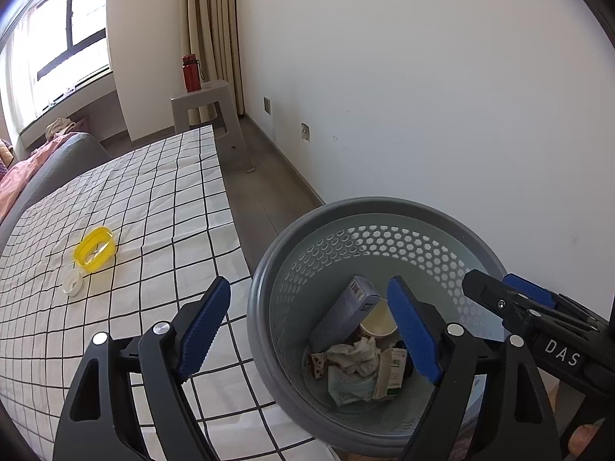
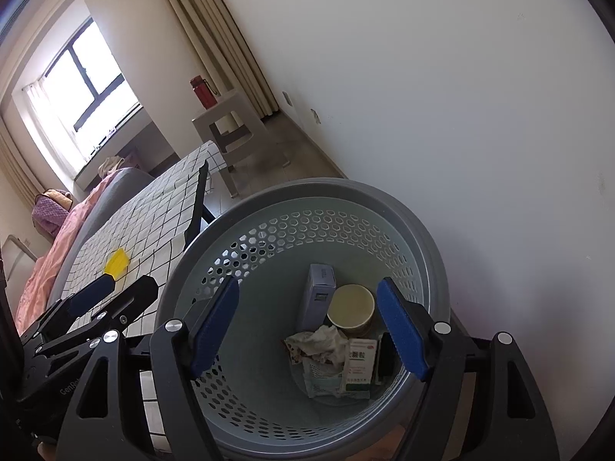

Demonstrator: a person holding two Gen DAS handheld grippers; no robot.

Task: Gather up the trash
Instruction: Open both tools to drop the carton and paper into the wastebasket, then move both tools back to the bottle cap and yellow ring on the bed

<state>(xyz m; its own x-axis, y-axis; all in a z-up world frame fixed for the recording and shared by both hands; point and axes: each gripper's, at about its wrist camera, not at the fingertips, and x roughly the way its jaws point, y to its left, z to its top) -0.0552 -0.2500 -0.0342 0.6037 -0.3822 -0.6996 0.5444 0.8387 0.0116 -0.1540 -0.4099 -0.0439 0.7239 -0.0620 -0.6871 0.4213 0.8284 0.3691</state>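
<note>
A checked tablecloth (image 1: 161, 199) is covering the table beside a grey perforated wastebasket (image 2: 384, 199) that is holding a box (image 2: 321, 292), paper cup (image 2: 350, 303) and crumpled tissue (image 2: 323, 340). Both the left gripper (image 1: 311, 330) and right gripper (image 2: 307, 326) are hanging wide apart, gripping nothing, over it. A yellow lid (image 1: 95, 249) and a white cap (image 1: 72, 282) are lying on the cloth.

Trash lies in the bin (image 2: 423, 238) beside the table (image 1: 184, 192), perhaps touching.

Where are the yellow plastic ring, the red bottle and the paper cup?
Yellow plastic ring (image 1: 95, 249), left wrist view, near rim.
Red bottle (image 1: 191, 73), left wrist view, body.
Paper cup (image 2: 350, 304), right wrist view, inside bottom.
</note>
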